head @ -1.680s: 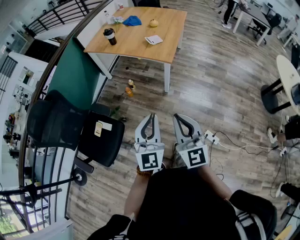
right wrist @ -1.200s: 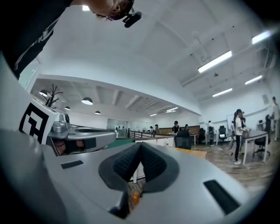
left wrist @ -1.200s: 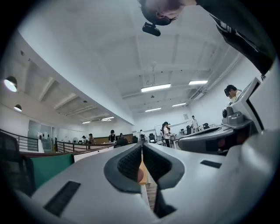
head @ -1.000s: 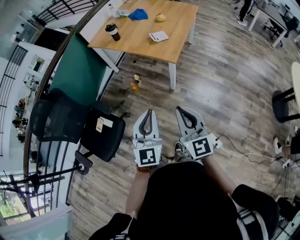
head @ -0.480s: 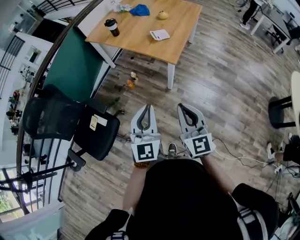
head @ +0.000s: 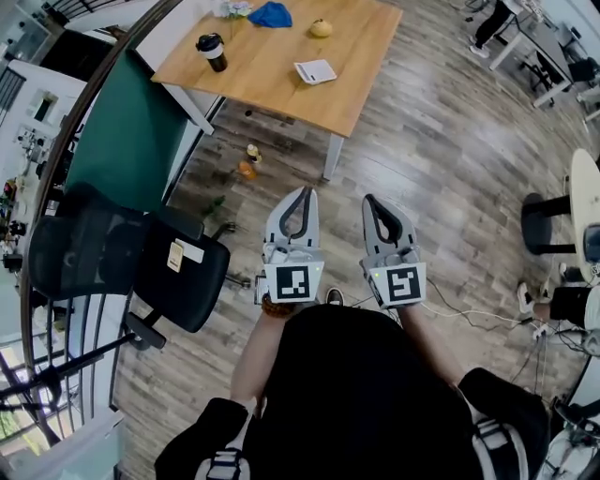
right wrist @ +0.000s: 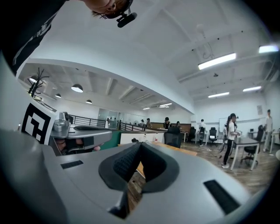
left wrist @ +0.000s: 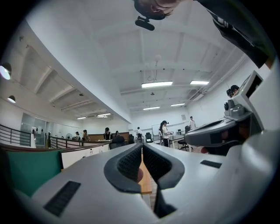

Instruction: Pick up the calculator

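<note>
The calculator (head: pixel 315 71), a flat white slab, lies on the wooden table (head: pixel 272 80) at the top of the head view, well ahead of both grippers. On the same table stand a dark cup (head: pixel 212 52), a blue cloth (head: pixel 270 14) and a yellow fruit (head: pixel 322 28). My left gripper (head: pixel 303 190) and right gripper (head: pixel 374 200) are held side by side over the wood floor, pointing at the table. Both are shut with nothing between the pads. The left gripper view shows my left gripper (left wrist: pixel 142 148) with its pads together, and the right gripper view shows my right gripper (right wrist: pixel 139 148) the same.
A black office chair (head: pixel 141 262) stands to the left, by a green partition (head: pixel 122 122) and a curved railing. Two small bottles (head: pixel 248 159) sit on the floor near the table leg. Cables and a power strip (head: pixel 534 323) lie at the right, near a black chair base (head: pixel 544 220).
The person has walked toward the table, and both grippers have travelled forward with them, still shut. The black chair has slid back and left in the head view.
</note>
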Tool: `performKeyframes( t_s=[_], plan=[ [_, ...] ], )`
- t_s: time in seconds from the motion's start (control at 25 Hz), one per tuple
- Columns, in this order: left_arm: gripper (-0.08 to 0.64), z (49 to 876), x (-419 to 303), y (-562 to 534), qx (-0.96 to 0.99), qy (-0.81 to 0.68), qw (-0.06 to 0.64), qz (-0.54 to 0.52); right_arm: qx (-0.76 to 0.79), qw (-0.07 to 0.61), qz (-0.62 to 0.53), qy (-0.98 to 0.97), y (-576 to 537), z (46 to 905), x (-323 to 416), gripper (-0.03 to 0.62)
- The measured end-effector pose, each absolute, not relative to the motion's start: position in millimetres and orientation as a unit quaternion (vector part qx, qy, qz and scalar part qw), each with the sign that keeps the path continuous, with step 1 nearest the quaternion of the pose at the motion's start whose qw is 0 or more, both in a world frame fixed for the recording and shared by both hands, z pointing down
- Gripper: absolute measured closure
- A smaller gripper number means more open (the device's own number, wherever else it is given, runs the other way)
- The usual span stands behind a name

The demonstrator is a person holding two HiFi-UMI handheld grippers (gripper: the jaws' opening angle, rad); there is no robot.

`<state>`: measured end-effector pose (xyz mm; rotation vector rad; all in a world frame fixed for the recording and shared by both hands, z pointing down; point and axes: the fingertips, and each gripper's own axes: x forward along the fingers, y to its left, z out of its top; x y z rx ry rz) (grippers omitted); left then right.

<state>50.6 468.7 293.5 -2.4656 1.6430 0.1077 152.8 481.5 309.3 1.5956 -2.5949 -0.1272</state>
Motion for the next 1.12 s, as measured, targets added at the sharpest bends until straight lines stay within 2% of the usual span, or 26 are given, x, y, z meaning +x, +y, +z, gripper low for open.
performKeyframes(
  t_s=[0.6,1.0,1.12],
  plan=[
    [0.531,310.8,-4.6,359.2,-0.872,0.482,0.088,0.025,0.578,0.107,-0.032,-0.809,384.0,318.6,105.6,0.588],
    [0.531,330.1,-17.4,303.1,-0.877,0.476,0.056,0.021,0.590,0.112,-0.003,-0.799,331.5,336.3,97.3,0.588],
    [0.531,337.1,-10.0,279.7,-0.878,0.473,0.065,0.004,0.587,0.112,0.018,-0.802,304.1,349.8,103.2,0.588]
  ],
)
